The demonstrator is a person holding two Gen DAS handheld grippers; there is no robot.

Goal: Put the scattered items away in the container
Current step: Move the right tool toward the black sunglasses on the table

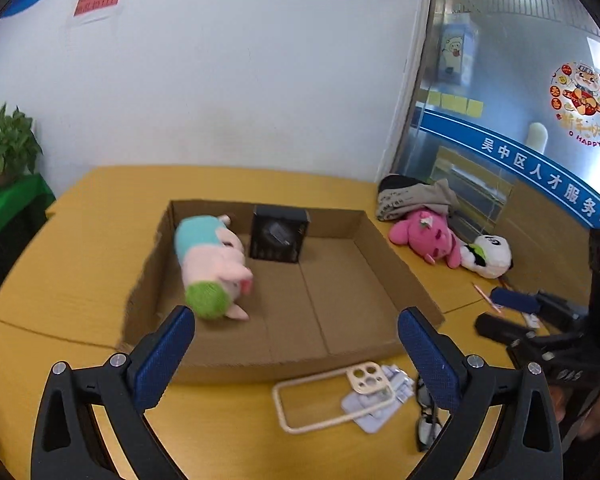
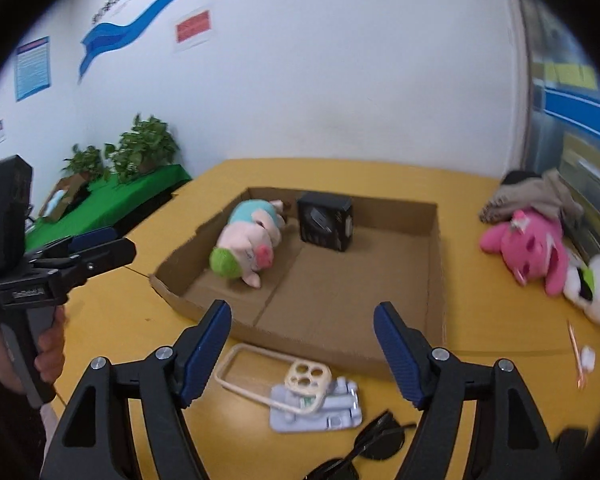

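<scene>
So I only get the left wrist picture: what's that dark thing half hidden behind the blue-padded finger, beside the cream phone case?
Observer: A pair of black sunglasses, lying on the yellow table in front of the shallow cardboard box.
Visitor: And the other gripper at my right edge, is it open?
Observer: Yes, the right gripper is wide open and holds nothing.
Visitor: Is there just one plant over by the wall?
Observer: No, there are two potted plants, standing on a green cloth.
</scene>
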